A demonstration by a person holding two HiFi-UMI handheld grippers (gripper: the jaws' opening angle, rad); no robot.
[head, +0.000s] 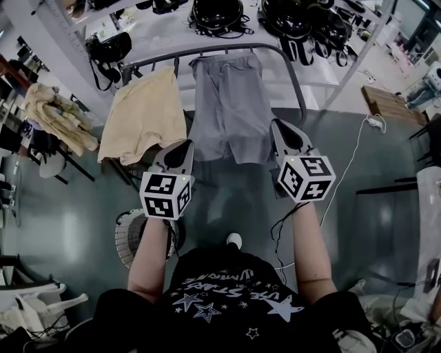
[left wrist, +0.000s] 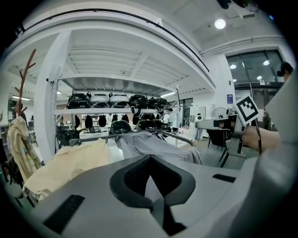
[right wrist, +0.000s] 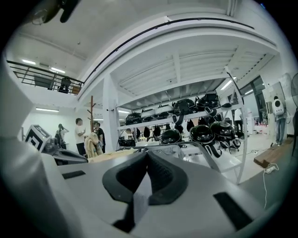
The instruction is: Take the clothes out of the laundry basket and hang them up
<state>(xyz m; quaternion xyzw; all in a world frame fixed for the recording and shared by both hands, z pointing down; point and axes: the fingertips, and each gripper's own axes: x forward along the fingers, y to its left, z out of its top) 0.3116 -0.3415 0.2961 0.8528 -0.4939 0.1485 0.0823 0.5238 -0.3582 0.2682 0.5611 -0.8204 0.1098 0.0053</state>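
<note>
Our black star-printed shirt fills the six o'clock edge of the head view, with both bare forearms reaching up from it. The left gripper and the right gripper are held side by side and apart, pointing toward twelve o'clock. Each has its jaws closed tip to tip with nothing between them.

Ahead of us at twelve o'clock, a grey rail rack carries two garments. Grey shorts hang over the middle of the bar, and a pale yellow garment is draped just beside them at eleven o'clock. Both gripper views show the rack ahead of the closed tips.

The white laundry basket stands on the floor at eight o'clock, partly behind our left forearm; we cannot make out what it holds. A shelf of black helmets runs behind the rack. At nine o'clock a beige garment hangs on a coat stand.
</note>
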